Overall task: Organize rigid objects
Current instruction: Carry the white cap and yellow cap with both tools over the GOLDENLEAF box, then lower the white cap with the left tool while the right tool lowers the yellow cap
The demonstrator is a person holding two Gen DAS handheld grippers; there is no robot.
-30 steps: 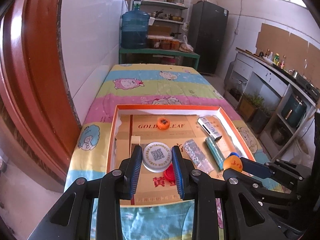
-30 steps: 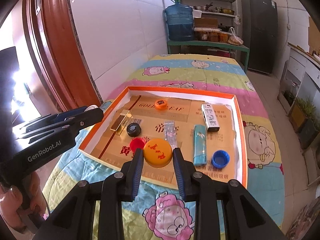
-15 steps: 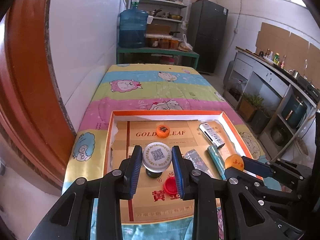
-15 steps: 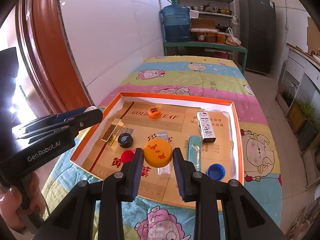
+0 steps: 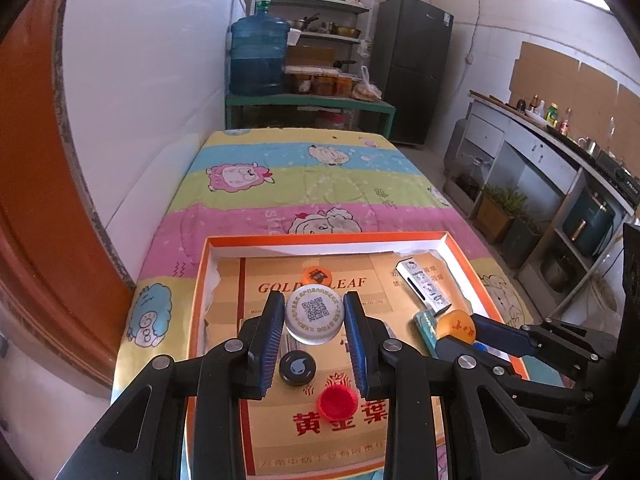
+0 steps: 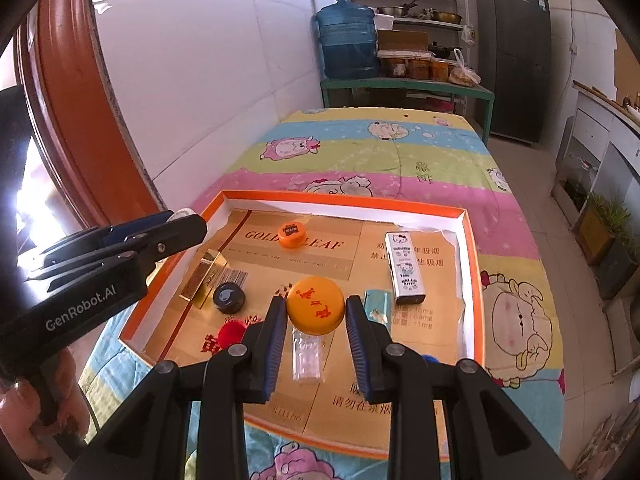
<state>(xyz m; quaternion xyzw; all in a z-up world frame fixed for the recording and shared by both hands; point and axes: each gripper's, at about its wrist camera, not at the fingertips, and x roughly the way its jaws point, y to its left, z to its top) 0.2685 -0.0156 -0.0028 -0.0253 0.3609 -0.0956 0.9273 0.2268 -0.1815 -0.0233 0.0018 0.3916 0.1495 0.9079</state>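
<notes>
My left gripper is clamped on a white lid printed with a QR code, held at centre frame above the orange-rimmed box. My right gripper pinches an orange lid with red characters, also mid-frame over the box. The cardboard lining the box reads "GOLD LEAF" in red, with large red Chinese characters near the lower edge. A small orange cap sits on that lettering. Right of it lies a white lighter marked "HELLO KITTY", with a teal lighter just beside it. At lower left of the box I see a black cap and a red cap. The left gripper's body at the left edge of the right view reads "GenRobot.AI".
</notes>
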